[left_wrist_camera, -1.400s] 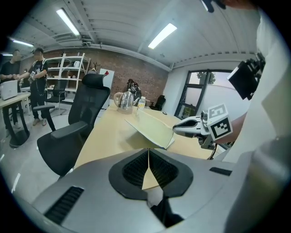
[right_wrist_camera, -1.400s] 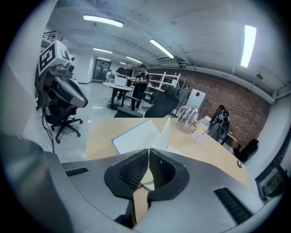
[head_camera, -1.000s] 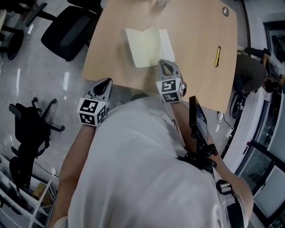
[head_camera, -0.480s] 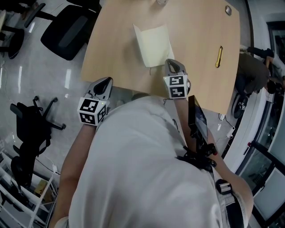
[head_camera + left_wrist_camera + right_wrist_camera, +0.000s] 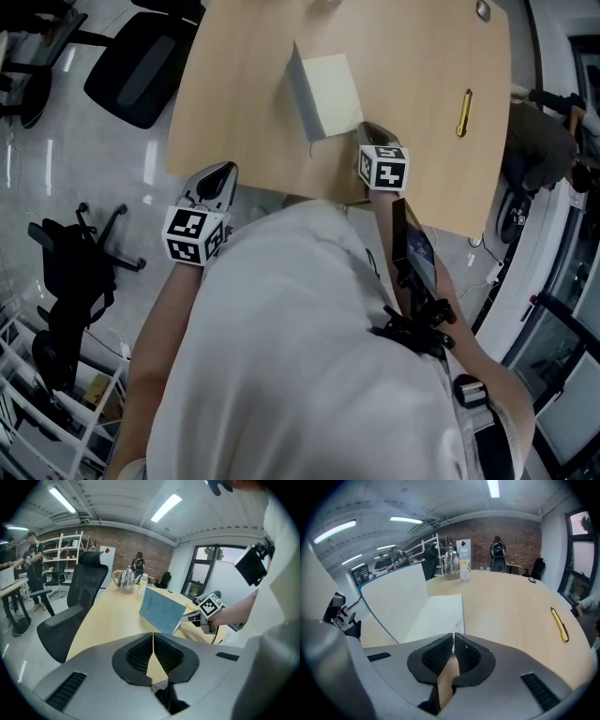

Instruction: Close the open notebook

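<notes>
The notebook (image 5: 330, 86) lies on the wooden table (image 5: 422, 159) half closed. Its right page (image 5: 438, 613) lies flat, and its left cover (image 5: 393, 603) stands nearly upright, blue on the outside (image 5: 161, 612). My right gripper (image 5: 368, 128) is shut, with its tips (image 5: 453, 635) against the notebook's near right corner; I cannot tell whether paper is pinched between them. My left gripper (image 5: 218, 173) is shut on nothing (image 5: 153, 634); it hangs at the table's near left edge, well clear of the notebook. The right gripper (image 5: 193, 616) also shows beside the raised cover.
A yellow pen (image 5: 461, 113) lies on the table to the right (image 5: 559, 624). A kettle and bottles (image 5: 452, 564) stand at the far end. A black office chair (image 5: 131, 66) is off the table's left side (image 5: 82, 597). People stand by shelves in the background.
The notebook's left cover has swung up from flat to nearly upright, towards the right page. My right gripper has moved right and slightly away. The left gripper has stayed put.
</notes>
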### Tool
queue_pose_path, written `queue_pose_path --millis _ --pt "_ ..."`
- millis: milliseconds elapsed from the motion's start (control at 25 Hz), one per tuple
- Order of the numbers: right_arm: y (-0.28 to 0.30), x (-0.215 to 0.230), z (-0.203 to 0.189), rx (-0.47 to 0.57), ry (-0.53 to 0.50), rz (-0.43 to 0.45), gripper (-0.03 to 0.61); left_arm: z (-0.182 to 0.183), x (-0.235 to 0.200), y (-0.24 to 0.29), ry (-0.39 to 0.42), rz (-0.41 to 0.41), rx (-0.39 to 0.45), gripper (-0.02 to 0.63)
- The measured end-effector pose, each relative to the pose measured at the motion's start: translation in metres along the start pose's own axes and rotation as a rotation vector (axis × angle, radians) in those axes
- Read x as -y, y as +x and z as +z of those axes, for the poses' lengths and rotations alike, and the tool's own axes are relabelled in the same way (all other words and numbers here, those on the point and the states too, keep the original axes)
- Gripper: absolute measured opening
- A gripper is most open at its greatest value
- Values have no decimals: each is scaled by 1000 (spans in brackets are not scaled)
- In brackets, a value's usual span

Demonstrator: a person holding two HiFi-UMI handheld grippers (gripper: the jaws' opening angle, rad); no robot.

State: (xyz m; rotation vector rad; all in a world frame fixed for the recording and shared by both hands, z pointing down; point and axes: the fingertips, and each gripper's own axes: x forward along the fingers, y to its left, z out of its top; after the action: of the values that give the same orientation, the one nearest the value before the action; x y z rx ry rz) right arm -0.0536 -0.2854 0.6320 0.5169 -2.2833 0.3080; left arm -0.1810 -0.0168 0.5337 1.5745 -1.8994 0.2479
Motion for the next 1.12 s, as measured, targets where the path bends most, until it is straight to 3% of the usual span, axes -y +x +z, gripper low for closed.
queue_pose_path --millis 200,560,680,760,880,1000,1120 --pt "10 7 -15 -54 32 1 25 -1 -1 1 4 5 -14 12" --pt "19 9 -26 -99 -19 -7 25 9 6 9 33 -19 -20 12" --pt "18 14 -29 -121 -52 -47 25 8 5 9 37 -26 -22 12" --pt "15 23 -34 -131 -22 -84 25 9 4 10 38 -30 -23 12" --pt "-1 33 -24 -65 -2 -110 25 10 6 13 41 -38 -19 12" --pt "-28 31 15 85 -57 -121 25 12 9 14 48 -48 -13 12" --pt "-54 9 63 256 -120 -59 25 13 12 15 54 -60 -10 12"
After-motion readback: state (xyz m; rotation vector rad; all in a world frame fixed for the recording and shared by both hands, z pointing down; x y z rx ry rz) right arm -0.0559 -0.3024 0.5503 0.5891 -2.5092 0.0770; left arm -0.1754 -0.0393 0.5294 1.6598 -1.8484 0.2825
